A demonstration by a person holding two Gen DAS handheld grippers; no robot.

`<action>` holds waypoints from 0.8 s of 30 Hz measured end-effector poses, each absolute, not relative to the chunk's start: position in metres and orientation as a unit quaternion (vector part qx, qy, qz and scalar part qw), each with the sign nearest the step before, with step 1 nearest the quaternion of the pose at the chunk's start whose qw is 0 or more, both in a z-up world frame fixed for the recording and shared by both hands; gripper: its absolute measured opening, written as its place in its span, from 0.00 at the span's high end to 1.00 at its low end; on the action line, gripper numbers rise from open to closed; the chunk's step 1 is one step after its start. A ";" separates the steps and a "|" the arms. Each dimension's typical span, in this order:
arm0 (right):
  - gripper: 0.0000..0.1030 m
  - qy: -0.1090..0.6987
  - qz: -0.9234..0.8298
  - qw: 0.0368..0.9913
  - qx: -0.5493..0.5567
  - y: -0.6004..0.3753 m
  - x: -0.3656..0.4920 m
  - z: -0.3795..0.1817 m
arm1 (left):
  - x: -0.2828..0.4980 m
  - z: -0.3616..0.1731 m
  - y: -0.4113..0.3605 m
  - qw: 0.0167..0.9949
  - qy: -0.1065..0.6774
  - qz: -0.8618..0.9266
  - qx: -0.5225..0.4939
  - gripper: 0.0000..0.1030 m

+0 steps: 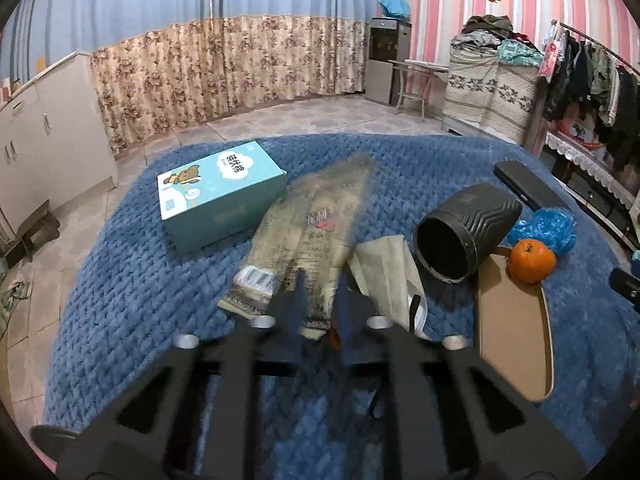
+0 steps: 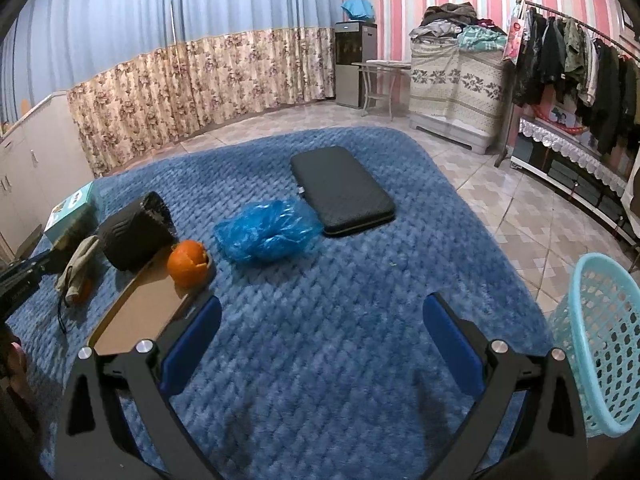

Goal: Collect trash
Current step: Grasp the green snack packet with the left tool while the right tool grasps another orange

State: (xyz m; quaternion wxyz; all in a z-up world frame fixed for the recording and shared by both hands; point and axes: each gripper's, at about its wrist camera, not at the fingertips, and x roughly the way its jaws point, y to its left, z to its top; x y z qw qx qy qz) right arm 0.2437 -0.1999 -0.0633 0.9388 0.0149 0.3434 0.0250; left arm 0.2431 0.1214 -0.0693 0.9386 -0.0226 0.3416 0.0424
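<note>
My left gripper (image 1: 320, 300) is shut on the near end of a crinkled clear plastic wrapper (image 1: 312, 220), which is blurred and stretches away over the blue blanket (image 1: 120, 280). A crumpled paper tissue (image 1: 384, 272) lies just right of it. A black cup (image 1: 464, 232) lies on its side. An orange peel (image 1: 530, 260) sits on a brown cardboard piece (image 1: 512, 340); both also show in the right wrist view, the peel (image 2: 188, 264) and the cardboard (image 2: 140, 312). A blue plastic bag (image 2: 264, 230) lies crumpled mid-blanket. My right gripper (image 2: 320, 340) is open and empty above the blanket.
A teal tissue box (image 1: 216, 192) stands at the left of the blanket. A flat black case (image 2: 342, 190) lies at the back. A light blue mesh basket (image 2: 600, 340) stands at the blanket's right edge. Tiled floor, cabinets and a clothes rack surround it.
</note>
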 end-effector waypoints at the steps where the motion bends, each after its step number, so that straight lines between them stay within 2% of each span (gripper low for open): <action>1: 0.04 0.344 0.028 0.938 0.015 -0.198 0.244 -0.064 | 0.240 -0.067 0.123 0.940 0.338 0.042 -0.026 0.92; 6: 0.04 0.336 0.054 0.940 0.034 -0.184 0.248 -0.063 | 0.226 -0.055 0.131 0.947 0.319 0.039 -0.019 0.97; 15: 0.06 0.358 0.107 0.928 0.007 -0.133 0.275 -0.081 | 0.210 -0.059 0.145 0.947 0.318 0.031 -0.023 0.98; 21: 0.32 0.370 0.128 0.920 -0.022 -0.105 0.296 -0.092 | 0.212 -0.057 0.151 0.949 0.312 0.025 -0.026 0.98; 23: 0.49 0.368 0.136 0.919 -0.025 -0.099 0.301 -0.092 | 0.213 -0.058 0.148 0.950 0.312 0.025 -0.019 0.98; 24: 0.54 0.368 0.142 0.919 -0.025 -0.096 0.302 -0.092 | 0.213 -0.058 0.148 0.950 0.312 0.024 -0.018 0.98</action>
